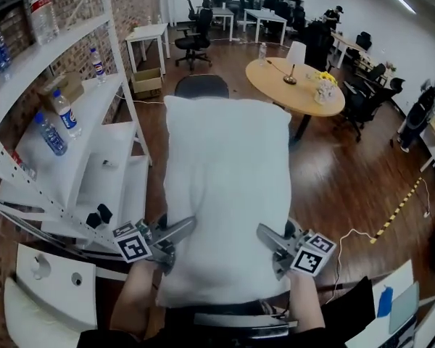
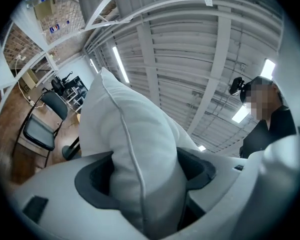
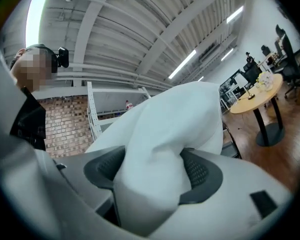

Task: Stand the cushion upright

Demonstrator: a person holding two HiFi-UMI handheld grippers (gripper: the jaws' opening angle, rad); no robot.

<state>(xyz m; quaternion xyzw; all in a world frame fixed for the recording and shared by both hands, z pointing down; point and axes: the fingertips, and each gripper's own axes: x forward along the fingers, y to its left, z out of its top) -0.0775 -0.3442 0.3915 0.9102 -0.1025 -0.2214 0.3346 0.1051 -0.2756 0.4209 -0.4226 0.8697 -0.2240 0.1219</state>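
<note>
A large white cushion [image 1: 226,194] hangs in the air in front of me, held out flat between both grippers. My left gripper [image 1: 180,232] is shut on the cushion's near left edge. In the left gripper view the cushion [image 2: 132,149] bulges between both dark pads [image 2: 92,176]. My right gripper [image 1: 270,239] is shut on the near right edge. The right gripper view shows the cushion [image 3: 165,149] pinched between its pads [image 3: 200,176]. The far end of the cushion covers most of a black chair [image 1: 201,85].
White metal shelving [image 1: 72,158] with several water bottles [image 1: 65,113] stands close on the left against a brick wall. A round wooden table [image 1: 293,85] stands ahead on the right. Office desks and chairs fill the back of the room. A yellow-black floor stripe [image 1: 399,209] runs at the right.
</note>
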